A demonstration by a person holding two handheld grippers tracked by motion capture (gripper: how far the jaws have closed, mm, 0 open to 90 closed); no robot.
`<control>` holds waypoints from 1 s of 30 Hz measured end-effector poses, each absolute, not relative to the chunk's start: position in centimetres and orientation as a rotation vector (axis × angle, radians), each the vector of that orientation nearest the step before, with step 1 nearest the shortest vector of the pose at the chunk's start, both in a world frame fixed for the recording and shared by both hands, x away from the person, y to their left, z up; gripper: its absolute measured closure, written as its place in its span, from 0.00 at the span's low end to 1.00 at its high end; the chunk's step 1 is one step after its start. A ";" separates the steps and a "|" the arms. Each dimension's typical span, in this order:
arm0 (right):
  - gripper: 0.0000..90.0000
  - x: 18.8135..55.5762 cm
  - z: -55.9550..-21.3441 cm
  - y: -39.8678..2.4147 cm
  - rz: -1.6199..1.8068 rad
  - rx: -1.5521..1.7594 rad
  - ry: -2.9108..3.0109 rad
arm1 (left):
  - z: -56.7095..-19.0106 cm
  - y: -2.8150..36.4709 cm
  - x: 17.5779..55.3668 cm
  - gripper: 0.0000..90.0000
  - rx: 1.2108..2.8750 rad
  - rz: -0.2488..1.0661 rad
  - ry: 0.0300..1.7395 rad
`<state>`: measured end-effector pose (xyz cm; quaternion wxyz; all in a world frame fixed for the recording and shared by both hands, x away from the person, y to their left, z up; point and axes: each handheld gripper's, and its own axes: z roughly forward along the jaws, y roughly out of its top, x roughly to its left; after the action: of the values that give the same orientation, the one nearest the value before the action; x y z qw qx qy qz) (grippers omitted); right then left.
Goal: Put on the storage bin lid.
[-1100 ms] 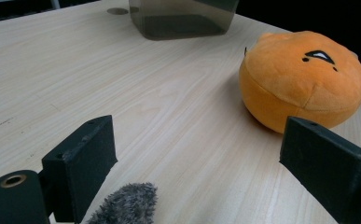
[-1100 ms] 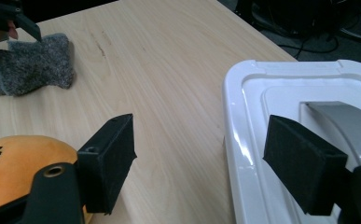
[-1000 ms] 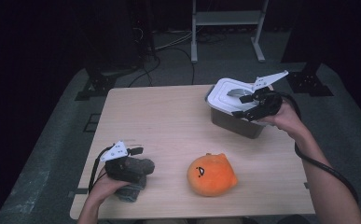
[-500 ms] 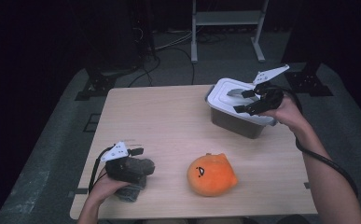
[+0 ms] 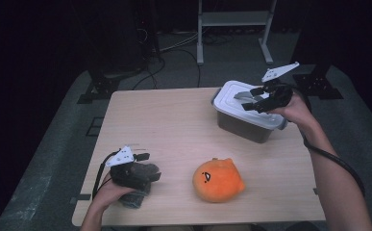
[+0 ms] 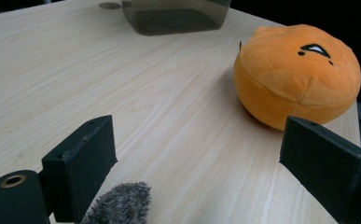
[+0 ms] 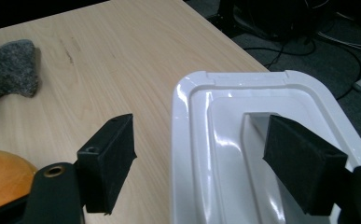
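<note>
- Right gripper (image 5: 245, 98) hovers over the white lid (image 7: 262, 140) of the bin (image 5: 248, 126) at the table's far right corner; jaws spread wide, gripping nothing.
- In the right gripper view, one jaw hangs above the lid's sunken middle, the other past the lid's edge over bare table (image 5: 174, 125) (whether a jaw touches the lid, cannot tell).
- Left gripper (image 5: 150, 168) sits low at the near left edge, jaws open and empty.
- A grey fuzzy cloth (image 6: 120, 205) lies under the left gripper, its tip showing by one jaw.
- Orange plush toy (image 5: 218, 179) rests near the front edge, well apart from the bin, just beyond the left gripper's open jaws.
</note>
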<state>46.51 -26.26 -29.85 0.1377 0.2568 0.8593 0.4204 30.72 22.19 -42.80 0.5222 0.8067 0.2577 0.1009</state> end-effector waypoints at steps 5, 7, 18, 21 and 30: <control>0.26 47.3 -30.1 -26.7 1.221 0.760 2.479 | -42.9 22.3 30.7 0.11 1.938 0.242 0.619; 0.26 47.6 -30.1 -26.8 1.224 0.763 2.475 | -42.9 22.3 30.7 0.11 1.936 0.239 0.618; 0.27 49.5 -30.3 -27.1 1.232 0.777 2.458 | -42.9 22.4 30.5 0.11 1.937 0.249 0.627; 0.29 49.8 -30.5 -27.2 1.232 0.775 2.458 | -43.0 22.5 30.4 0.11 1.938 0.247 0.631; 0.30 50.9 -31.3 -27.8 1.208 0.807 2.438 | -42.9 22.8 30.1 0.11 1.930 0.251 0.639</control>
<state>50.91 -27.82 -31.30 0.1514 0.2812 0.8491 0.4207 30.08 22.78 -42.89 0.5197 0.8050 0.2664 0.1047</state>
